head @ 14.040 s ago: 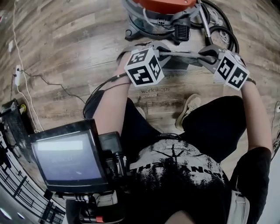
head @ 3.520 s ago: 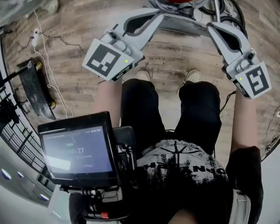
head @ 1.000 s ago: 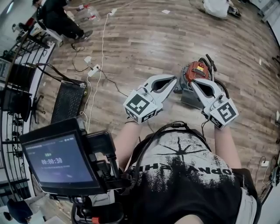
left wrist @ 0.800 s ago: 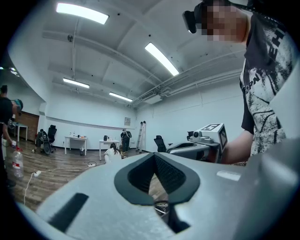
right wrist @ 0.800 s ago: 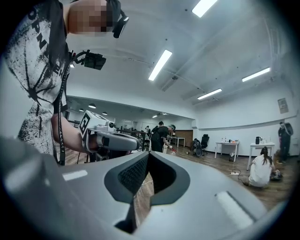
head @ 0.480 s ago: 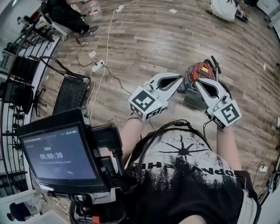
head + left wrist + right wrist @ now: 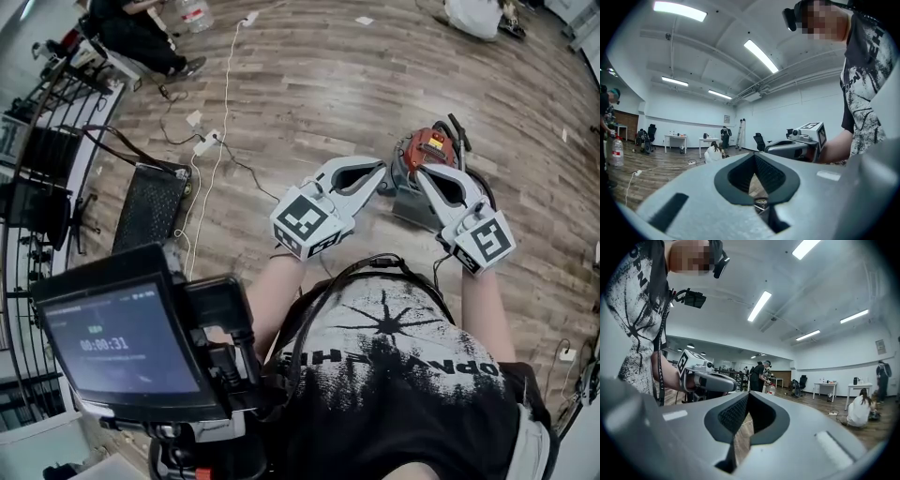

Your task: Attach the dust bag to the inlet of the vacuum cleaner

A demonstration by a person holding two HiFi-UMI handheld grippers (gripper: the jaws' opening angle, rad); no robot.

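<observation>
While plank flooring (image 7: 309,84) fills the frame, a black mat (image 7: 150,204) lies at left and a white cable (image 7: 223,103) runs to the upper left, both well apart from the work. The vacuum cleaner (image 7: 427,155), red-topped with a black hose, sits right of centre. The left gripper (image 7: 380,178) and right gripper (image 7: 419,174) are near its lower edge, each with jaws pressed together and holding nothing.

A black short-sleeved T-shirt (image 7: 403,394) with a white starburst print and white lettering is worn. A thin black cable (image 7: 337,278) is looped over the chest. The left gripper (image 7: 381,181) and the right gripper (image 7: 418,175) are shelled in light grey plastic, and their jaws are lined with black ribbed pads (image 7: 771,176) around a teardrop opening. Each is capped by a white cube (image 7: 305,225) printed with black square markers. A black-framed screen (image 7: 117,342) is mounted at the chest.
</observation>
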